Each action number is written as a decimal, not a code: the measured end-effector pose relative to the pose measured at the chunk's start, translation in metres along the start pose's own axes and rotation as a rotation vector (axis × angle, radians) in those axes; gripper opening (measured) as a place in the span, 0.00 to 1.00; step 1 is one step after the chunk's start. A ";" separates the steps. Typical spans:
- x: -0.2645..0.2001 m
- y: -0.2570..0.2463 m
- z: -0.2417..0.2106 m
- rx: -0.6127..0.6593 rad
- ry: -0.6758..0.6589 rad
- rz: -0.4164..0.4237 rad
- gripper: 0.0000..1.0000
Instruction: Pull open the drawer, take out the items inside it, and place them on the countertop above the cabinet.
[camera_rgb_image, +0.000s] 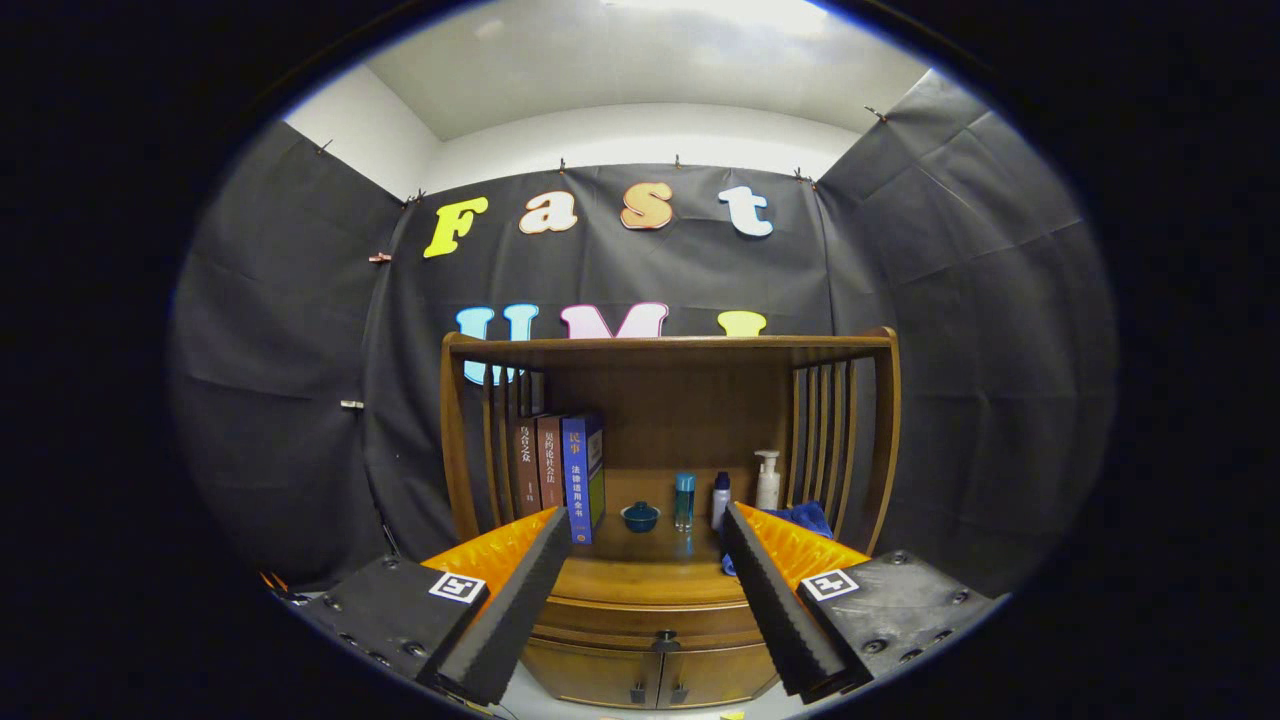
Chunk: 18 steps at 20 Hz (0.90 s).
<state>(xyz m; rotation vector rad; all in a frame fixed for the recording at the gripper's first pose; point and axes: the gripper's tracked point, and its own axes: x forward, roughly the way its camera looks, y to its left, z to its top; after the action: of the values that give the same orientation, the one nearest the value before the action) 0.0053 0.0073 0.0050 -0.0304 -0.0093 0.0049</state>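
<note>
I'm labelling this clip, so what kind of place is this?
Likely a staged recording booth: black cloth walls surround a wooden cabinet holding books and bottles. The open gripper faces its closed drawer.

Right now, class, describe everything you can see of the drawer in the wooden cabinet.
The drawer is a wide, shallow front of glossy brown wood, curved like the countertop just above it. It is fully shut, flush with the cabinet. A small dark knob sits at its middle, above two lower doors. The gripper hangs open in front of it, fingers apart, touching nothing.
</note>
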 end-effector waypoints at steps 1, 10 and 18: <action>0.001 -0.002 -0.001 0.002 0.004 -0.005 0.99; 0.021 -0.003 -0.034 0.009 0.048 -0.012 0.99; 0.052 -0.014 -0.116 0.068 0.182 -0.038 0.99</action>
<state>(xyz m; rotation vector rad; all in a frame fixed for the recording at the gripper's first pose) 0.0583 -0.0102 -0.1096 0.0370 0.1722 -0.0356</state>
